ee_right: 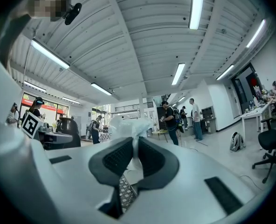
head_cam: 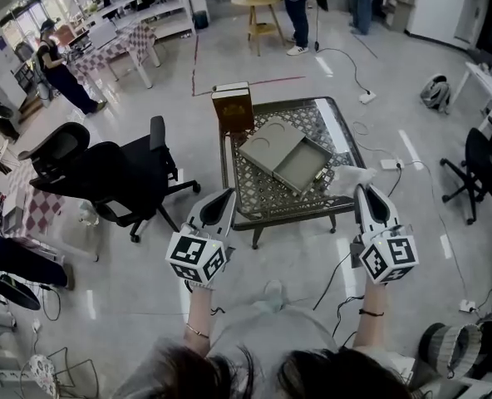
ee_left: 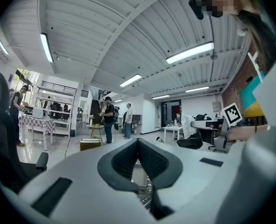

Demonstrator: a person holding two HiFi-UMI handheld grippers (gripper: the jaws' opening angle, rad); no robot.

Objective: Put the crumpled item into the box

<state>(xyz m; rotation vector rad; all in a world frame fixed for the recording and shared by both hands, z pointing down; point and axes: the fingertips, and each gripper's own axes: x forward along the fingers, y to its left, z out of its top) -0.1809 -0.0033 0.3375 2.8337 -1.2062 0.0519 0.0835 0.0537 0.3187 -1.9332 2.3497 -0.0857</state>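
A grey open box (head_cam: 302,165) with its lid (head_cam: 271,144) beside it lies on a dark metal lattice table (head_cam: 263,196). My right gripper (head_cam: 369,191) is shut on a crumpled white item (head_cam: 351,176), held just off the table's right edge; in the right gripper view the crumpled white item (ee_right: 128,127) sticks up from between the jaws of the right gripper (ee_right: 134,149). My left gripper (head_cam: 223,198) hovers at the table's near left corner, shut with nothing in it. In the left gripper view the left gripper (ee_left: 138,149) shows its pads pressed together.
A brown carton (head_cam: 233,106) stands at the table's far left corner. A black office chair (head_cam: 105,173) sits left of the table, another chair (head_cam: 477,169) at the far right. Cables (head_cam: 377,98) trail over the floor. People stand in the background.
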